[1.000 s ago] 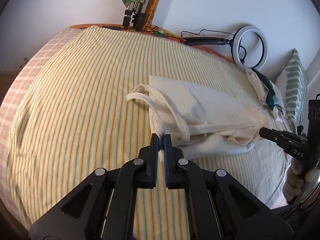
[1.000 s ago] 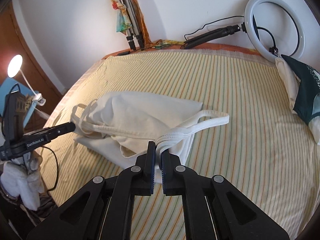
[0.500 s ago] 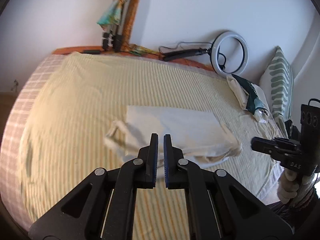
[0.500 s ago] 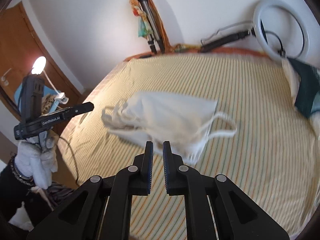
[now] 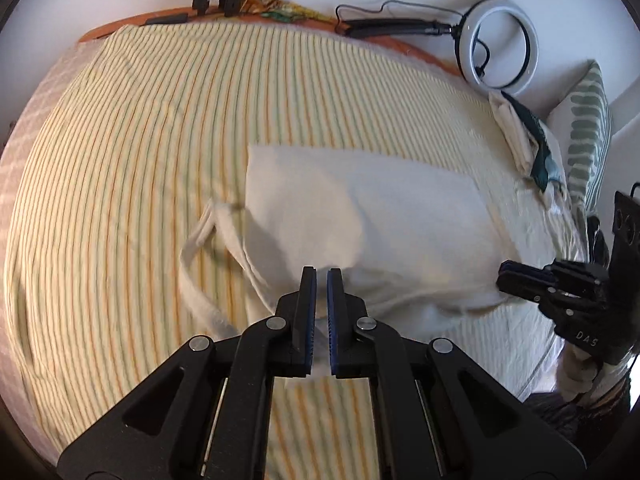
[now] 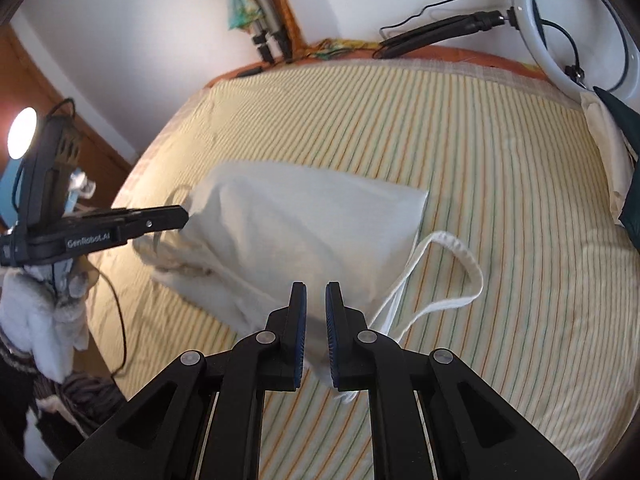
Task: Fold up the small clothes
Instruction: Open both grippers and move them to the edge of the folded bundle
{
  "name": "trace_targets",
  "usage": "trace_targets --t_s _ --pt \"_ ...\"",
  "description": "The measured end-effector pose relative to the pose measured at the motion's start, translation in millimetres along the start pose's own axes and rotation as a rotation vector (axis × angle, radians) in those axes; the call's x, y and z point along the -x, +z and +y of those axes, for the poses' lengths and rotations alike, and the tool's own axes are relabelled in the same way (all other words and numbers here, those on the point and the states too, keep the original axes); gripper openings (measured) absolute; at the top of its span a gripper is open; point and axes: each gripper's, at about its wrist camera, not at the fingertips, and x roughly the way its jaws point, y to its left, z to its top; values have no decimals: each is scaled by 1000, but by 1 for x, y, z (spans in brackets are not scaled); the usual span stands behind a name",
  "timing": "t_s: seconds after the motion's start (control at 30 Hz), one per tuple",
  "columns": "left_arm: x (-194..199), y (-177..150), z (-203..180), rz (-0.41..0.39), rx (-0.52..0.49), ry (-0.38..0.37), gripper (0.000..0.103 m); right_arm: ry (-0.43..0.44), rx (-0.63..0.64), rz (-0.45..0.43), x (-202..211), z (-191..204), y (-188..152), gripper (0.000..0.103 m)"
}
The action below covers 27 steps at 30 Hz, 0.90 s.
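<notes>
Striped bedsheet (image 5: 120, 160) now carries the released cream garment (image 5: 360, 208) (both hand-held grippers slightly parted, empty).

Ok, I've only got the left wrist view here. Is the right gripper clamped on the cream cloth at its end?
Observer: Not clamped. In the right wrist view the right gripper has its jaws slightly apart over the near edge of the cream cloth.
Operator: Any strap on that side?
Observer: Yes, a white strap loop lies on the striped bedspread, to the right of those jaws.
Operator: And what's off past the bed on my side?
Observer: A lit lamp glows at the far left, next to a wooden door.
</notes>
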Motion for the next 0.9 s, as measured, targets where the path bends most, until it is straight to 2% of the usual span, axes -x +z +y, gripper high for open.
trace_targets --t_s 0.13,0.23,0.3,0.37,0.43,0.53,0.67,0.77,0.83,0.9 --pt "10 -39 -2 5 -64 28 2 10 96 86 2 18 -31 8" --pt "24 -61 -1 -18 -66 13 2 7 125 110 7 24 -53 8" --pt "36 -66 -3 -58 -63 6 2 18 119 82 18 25 -59 8" --pt "46 -64 -6 -102 -64 -6 2 49 100 11 35 24 -57 8" --pt "52 -58 -12 -134 -78 -2 2 11 91 -76 47 21 -45 8" --pt "50 -48 -14 -148 -59 -37 2 -8 35 -112 45 8 -24 8" --pt "35 -44 -15 -139 -52 -21 2 -2 2 -68 20 2 4 8" --pt "30 -41 -12 -141 -34 -26 2 -52 17 20 -5 6 10 8" --pt "34 -40 -11 -154 -28 -32 2 -48 25 79 -12 7 1 8" --pt "41 -37 -8 -178 -30 -25 2 -4 48 125 -12 13 -17 8"
